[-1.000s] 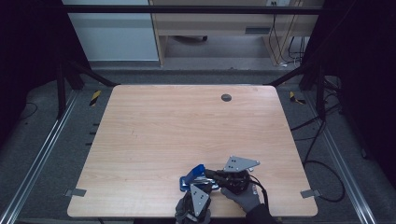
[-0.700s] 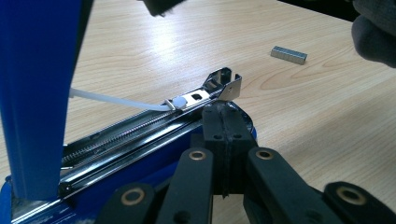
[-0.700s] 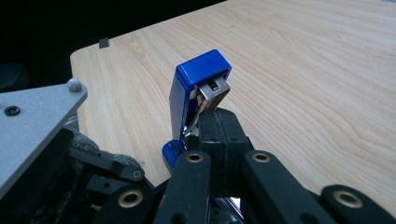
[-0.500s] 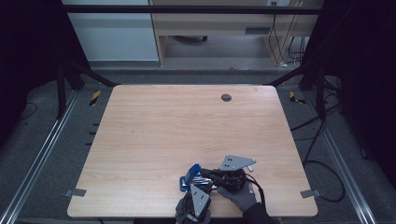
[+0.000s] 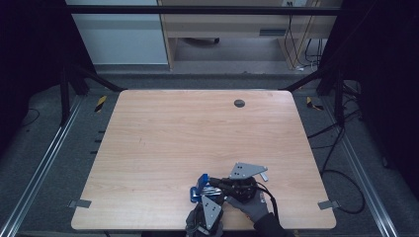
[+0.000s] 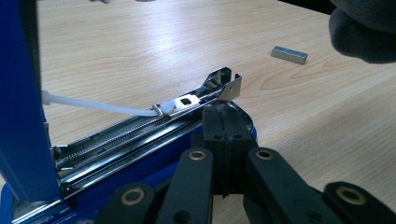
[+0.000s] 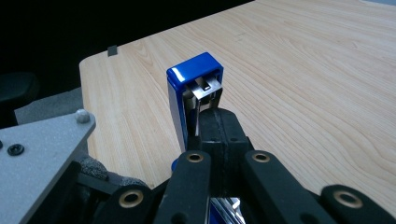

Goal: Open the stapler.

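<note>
- The stapler [image 5: 199,186], blue and opened up, lies at the near edge of the desk [image 5: 197,133], a little right of the middle, between the two hand-held grippers.
- In the left gripper view its metal staple rail [image 6: 154,126] lies flat just above the desk; its long axis runs from lower left to upper right of that view, with the open metal tip [image 6: 224,84] pointing away from the camera.
- A white plastic rod [image 6: 98,105] runs along above the rail to the pusher near the tip.
- The blue lid [image 7: 194,100] stands swung up, close to upright; in the right gripper view its rounded end points up and its metal-lined underside faces the camera.
- The left hand-held gripper [image 6: 224,126] has its jaws closed together, pads meeting; the tips lie right against the blue base beside the rail, just behind the tip. Whether they pinch part of the base I cannot tell.
- The right hand-held gripper [image 7: 219,126] likewise has its jaws closed together, its tips right up at the lower part of the upright lid; a grip on it cannot be made out.
- A gloved hand [image 5: 252,207] carries the right hand-held gripper at the desk's near edge.
- A small grey metal block [image 6: 289,54], a strip of staples by its look, lies on the desk well beyond the rail's tip.
</note>
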Action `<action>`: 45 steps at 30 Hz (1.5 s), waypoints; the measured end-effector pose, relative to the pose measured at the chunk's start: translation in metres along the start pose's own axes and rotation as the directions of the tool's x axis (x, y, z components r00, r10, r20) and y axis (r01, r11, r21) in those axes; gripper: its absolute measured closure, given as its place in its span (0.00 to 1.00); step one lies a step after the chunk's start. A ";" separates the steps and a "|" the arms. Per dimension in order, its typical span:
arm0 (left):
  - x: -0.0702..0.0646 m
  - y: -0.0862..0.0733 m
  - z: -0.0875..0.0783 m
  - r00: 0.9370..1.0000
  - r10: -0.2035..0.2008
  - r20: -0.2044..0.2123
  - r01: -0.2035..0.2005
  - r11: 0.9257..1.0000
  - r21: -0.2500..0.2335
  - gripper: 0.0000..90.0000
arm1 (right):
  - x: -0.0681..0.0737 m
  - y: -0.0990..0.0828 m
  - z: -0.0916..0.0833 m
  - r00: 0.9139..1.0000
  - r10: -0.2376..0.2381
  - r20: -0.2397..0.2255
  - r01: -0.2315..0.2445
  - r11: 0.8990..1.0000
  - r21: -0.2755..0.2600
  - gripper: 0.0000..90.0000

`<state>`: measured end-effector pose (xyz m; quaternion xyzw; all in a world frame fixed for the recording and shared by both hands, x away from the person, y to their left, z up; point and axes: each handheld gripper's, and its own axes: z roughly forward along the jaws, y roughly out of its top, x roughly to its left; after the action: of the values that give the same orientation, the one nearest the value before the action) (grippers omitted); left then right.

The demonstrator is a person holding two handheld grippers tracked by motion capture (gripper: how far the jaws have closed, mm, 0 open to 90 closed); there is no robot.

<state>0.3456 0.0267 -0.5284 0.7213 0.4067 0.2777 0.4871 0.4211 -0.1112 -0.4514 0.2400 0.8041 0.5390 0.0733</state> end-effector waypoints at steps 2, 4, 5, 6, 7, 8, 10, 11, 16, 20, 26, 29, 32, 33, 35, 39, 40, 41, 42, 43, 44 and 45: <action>0.000 0.000 0.000 1.000 0.000 0.000 0.000 1.000 0.000 1.00 | 0.001 0.001 0.002 1.000 -0.001 -0.008 0.001 1.000 0.000 1.00; 0.000 0.000 0.000 1.000 0.000 0.000 0.000 1.000 0.000 1.00 | 0.001 0.002 0.004 1.000 -0.003 -0.012 0.003 1.000 -0.003 1.00; 0.000 0.000 0.000 1.000 0.000 0.000 0.000 1.000 -0.001 1.00 | 0.001 0.003 0.004 1.000 -0.005 -0.014 0.005 1.000 -0.001 1.00; 0.000 0.000 0.000 1.000 0.000 0.000 0.000 1.000 -0.001 1.00 | 0.001 0.003 0.005 1.000 -0.006 -0.015 0.006 1.000 -0.002 1.00; 0.000 0.000 0.000 1.000 0.000 0.000 0.000 1.000 -0.001 1.00 | 0.001 0.004 0.005 1.000 -0.004 -0.014 0.004 1.000 -0.002 1.00; 0.000 0.000 0.000 1.000 0.000 0.000 0.000 1.000 -0.001 1.00 | 0.001 0.004 0.006 1.000 -0.003 -0.017 0.003 1.000 -0.002 1.00; 0.000 0.000 0.000 1.000 0.002 -0.001 -0.002 1.000 -0.001 1.00 | 0.001 0.004 0.006 1.000 -0.004 -0.020 0.004 1.000 -0.001 1.00; 0.000 0.000 0.000 1.000 0.002 -0.002 -0.002 1.000 -0.002 1.00 | 0.001 0.004 0.007 1.000 -0.004 -0.022 0.004 1.000 -0.001 1.00; 0.000 0.000 0.000 1.000 0.003 -0.003 -0.003 1.000 -0.002 1.00 | 0.000 0.004 0.009 0.999 -0.008 -0.035 0.008 1.000 0.004 1.00; 0.000 0.000 0.000 1.000 0.002 -0.003 -0.002 1.000 -0.001 1.00 | -0.001 0.005 0.009 0.999 -0.005 -0.041 0.005 1.000 0.005 1.00; 0.000 0.000 0.000 1.000 0.000 -0.001 0.000 1.000 0.000 1.00 | 0.000 0.005 0.013 0.998 -0.004 -0.056 0.005 1.000 0.011 1.00; 0.000 0.000 0.000 1.000 0.000 0.000 0.000 1.000 0.000 1.00 | -0.001 0.005 0.015 0.998 -0.003 -0.063 0.004 1.000 0.014 1.00; 0.000 0.000 0.000 1.000 0.001 0.000 -0.001 1.000 0.000 1.00 | -0.002 0.006 0.015 0.998 0.000 -0.066 0.001 1.000 0.016 1.00; 0.000 0.000 0.000 1.000 0.002 0.000 -0.002 1.000 0.000 1.00 | -0.002 0.006 0.015 0.998 -0.001 -0.068 0.002 1.000 0.015 1.00; 0.000 0.000 0.000 1.000 0.006 -0.002 -0.006 1.000 0.000 1.00 | -0.002 0.006 0.016 0.997 -0.001 -0.072 0.003 1.000 0.018 1.00; 0.000 0.000 0.000 1.000 0.006 -0.002 -0.006 1.000 -0.001 1.00 | -0.002 0.006 0.019 0.997 -0.002 -0.081 0.004 1.000 0.021 1.00; 0.000 0.000 0.000 1.000 0.007 -0.002 -0.007 1.000 0.000 1.00 | -0.002 0.007 0.020 0.996 -0.004 -0.084 0.005 1.000 0.023 1.00; 0.000 0.000 0.000 1.000 0.006 -0.002 -0.006 1.000 0.000 1.00 | -0.001 0.008 0.020 0.996 -0.007 -0.085 0.009 1.000 0.025 1.00; 0.000 0.000 0.000 1.000 0.006 -0.002 -0.006 1.000 -0.001 1.00 | -0.001 0.008 0.021 0.996 -0.010 -0.087 0.012 1.000 0.025 1.00; 0.001 0.000 0.000 1.000 0.023 -0.001 -0.023 1.000 -0.001 1.00 | -0.001 0.009 0.022 0.996 -0.009 -0.090 0.011 1.000 0.027 1.00; 0.001 0.000 0.000 1.000 0.026 -0.001 -0.026 1.000 -0.001 1.00 | -0.001 0.009 0.023 0.995 -0.009 -0.095 0.011 1.000 0.026 1.00; 0.000 0.000 0.000 1.000 0.006 -0.002 -0.006 1.000 -0.001 1.00 | -0.001 0.009 0.024 0.995 -0.008 -0.098 0.011 1.000 0.026 1.00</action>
<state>0.3454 0.0268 -0.5285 0.7219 0.4047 0.2801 0.4864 0.4340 -0.0891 -0.4528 0.2104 0.8149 0.5391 0.0330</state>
